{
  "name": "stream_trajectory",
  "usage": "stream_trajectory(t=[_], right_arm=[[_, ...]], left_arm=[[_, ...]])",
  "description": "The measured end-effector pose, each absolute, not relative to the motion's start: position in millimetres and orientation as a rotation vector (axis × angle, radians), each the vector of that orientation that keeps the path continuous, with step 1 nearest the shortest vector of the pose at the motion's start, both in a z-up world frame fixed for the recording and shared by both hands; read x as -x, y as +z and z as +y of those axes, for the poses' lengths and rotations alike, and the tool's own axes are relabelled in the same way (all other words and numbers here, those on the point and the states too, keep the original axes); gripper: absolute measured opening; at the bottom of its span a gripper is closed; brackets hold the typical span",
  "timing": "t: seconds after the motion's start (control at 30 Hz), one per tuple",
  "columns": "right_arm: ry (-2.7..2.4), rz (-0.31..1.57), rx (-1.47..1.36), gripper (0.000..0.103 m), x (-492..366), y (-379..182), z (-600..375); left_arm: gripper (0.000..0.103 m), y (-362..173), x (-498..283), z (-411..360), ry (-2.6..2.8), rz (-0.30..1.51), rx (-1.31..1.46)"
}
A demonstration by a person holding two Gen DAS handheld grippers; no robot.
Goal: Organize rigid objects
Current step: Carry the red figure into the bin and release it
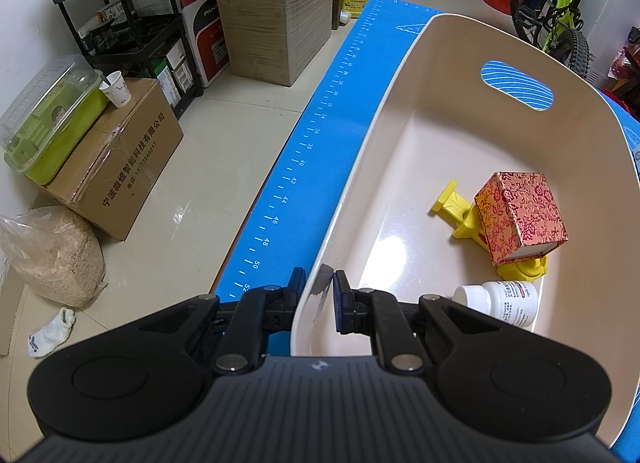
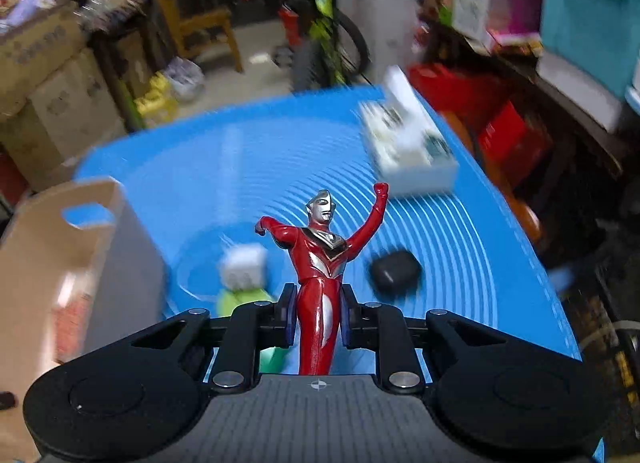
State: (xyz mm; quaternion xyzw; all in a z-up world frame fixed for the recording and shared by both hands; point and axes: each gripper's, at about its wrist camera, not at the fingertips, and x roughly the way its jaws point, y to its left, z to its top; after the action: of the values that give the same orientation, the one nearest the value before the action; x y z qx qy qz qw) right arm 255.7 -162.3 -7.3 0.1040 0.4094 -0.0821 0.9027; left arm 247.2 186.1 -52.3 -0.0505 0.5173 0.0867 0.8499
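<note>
Right hand-held gripper [image 2: 318, 321] clamps the stiff, light, glossy superhero figure [image 2: 320, 259] at its legs; left hand-held gripper [image 1: 318, 295] pinches the bin rim [image 1: 320, 283]

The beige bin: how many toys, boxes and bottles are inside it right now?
Inside the beige plastic bin, as the left wrist view shows it:
Yellow plastic toy: 1
Red and gold floral box: 1
White pill bottle: 1
Total: 3
The red and silver hero figure is not in it yet.
</note>
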Motion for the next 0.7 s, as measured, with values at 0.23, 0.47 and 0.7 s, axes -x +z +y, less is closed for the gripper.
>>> stream_trajectory(t=[0.23, 0.47, 0.7], right_arm=[[0.031, 0.757, -0.15, 0.03, -284, 34, -96], [0.233, 0.774, -0.075, 0.03, -306, 38, -17], [0.342, 0.884, -0.011, 0.03, -315, 9, 37]], left_arm=[[0.016, -52, -248, 186, 0.183, 1.089, 0.106], [0.016, -52, -248, 186, 0.182, 1.091, 0.11], [0.016, -52, -248, 187, 0.182, 1.091, 0.11]])
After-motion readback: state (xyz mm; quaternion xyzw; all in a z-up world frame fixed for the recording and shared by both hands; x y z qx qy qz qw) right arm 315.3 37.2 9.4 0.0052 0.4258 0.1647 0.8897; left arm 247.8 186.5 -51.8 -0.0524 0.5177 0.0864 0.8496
